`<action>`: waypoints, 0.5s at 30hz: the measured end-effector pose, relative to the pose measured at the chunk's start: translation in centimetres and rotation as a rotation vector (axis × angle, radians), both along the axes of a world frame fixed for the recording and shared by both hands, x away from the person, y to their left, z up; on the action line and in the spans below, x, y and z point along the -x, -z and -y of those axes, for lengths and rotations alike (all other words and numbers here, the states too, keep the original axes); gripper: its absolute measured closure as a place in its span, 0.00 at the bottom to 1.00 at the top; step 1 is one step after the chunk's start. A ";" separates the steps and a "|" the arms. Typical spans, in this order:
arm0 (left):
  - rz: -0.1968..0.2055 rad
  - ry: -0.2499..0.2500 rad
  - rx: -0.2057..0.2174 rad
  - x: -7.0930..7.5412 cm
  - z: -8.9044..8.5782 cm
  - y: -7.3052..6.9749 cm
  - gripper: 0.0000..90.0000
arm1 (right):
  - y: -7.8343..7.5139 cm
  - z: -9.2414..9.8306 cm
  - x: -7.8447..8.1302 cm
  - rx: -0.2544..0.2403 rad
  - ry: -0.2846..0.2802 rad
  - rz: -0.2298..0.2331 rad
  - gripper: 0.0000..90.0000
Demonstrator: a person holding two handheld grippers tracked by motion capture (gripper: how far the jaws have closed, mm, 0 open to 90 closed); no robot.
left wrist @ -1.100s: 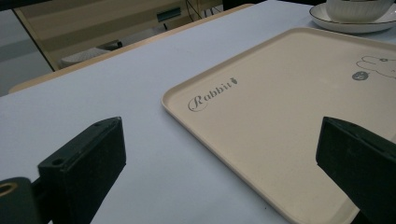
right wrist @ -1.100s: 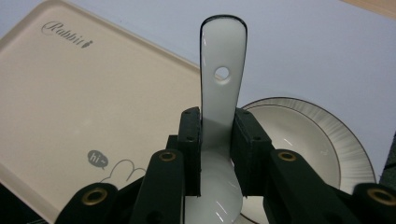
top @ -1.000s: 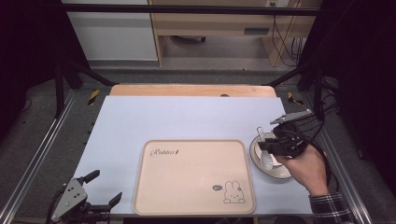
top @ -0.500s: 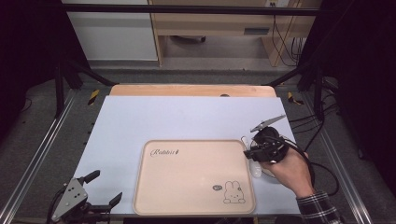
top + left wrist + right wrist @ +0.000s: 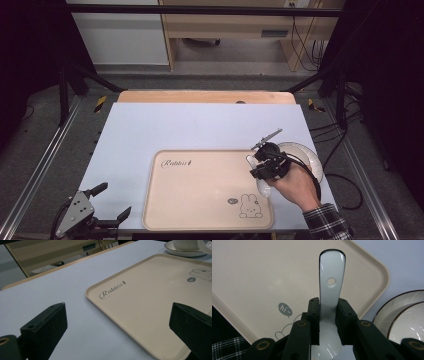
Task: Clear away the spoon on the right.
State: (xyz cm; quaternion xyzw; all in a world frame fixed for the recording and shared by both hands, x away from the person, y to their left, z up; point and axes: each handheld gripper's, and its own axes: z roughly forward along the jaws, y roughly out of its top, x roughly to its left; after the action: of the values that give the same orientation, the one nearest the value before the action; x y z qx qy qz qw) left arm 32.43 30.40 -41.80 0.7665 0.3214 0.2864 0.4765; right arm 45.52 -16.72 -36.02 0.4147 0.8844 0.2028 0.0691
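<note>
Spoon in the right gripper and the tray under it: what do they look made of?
Spoon: likely glazed ceramic, white, glossy highlights, dark rim edging. Tray: probably matte plastic or bamboo-fibre composite, beige, dull, with printed lettering and rabbit; it could be either.

Right gripper (image 5: 256,166) over right edge of beige rectangular plastic tray (image 5: 200,200), clamping white ceramic spoon (image 5: 263,187); white saucer (image 5: 306,156) just beside; left gripper (image 5: 111,204) open, near corner.

The tray (image 5: 200,190) lies on the bench (image 5: 200,125) toward its near edge. The plate (image 5: 307,152) sits just right of the tray. The spoon (image 5: 330,290) hangs over the tray's right part, between the right tongs (image 5: 328,315). The left tongs (image 5: 107,205) sit left of the tray.
</note>
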 end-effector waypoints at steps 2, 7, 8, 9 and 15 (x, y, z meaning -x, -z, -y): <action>0.000 -0.001 0.001 0.0 0.0 0.0 0.01 | 0.3 -0.1 -0.1 0.008 -0.012 -0.003 0.83; 0.004 -0.001 0.002 0.0 0.0 0.0 0.01 | 1.7 -0.8 -0.4 0.031 -0.028 -0.023 0.83; 0.004 -0.001 0.002 0.0 0.0 0.0 0.01 | 2.0 -0.9 -0.4 0.037 -0.032 -0.025 0.83; 0.004 -0.001 0.003 0.0 0.0 0.0 0.01 | 2.2 -1.0 -0.5 0.044 -0.032 -0.029 0.83; 0.004 0.000 0.003 0.0 0.0 0.0 0.01 | 3.6 -1.4 -0.8 0.057 -0.030 -0.049 0.83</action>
State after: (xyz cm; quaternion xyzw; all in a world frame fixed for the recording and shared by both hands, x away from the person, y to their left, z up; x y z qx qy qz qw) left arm 32.41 30.45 -41.76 0.7653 0.3210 0.2874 0.4782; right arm 46.32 -15.28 -39.62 0.4039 0.8974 0.1684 0.0563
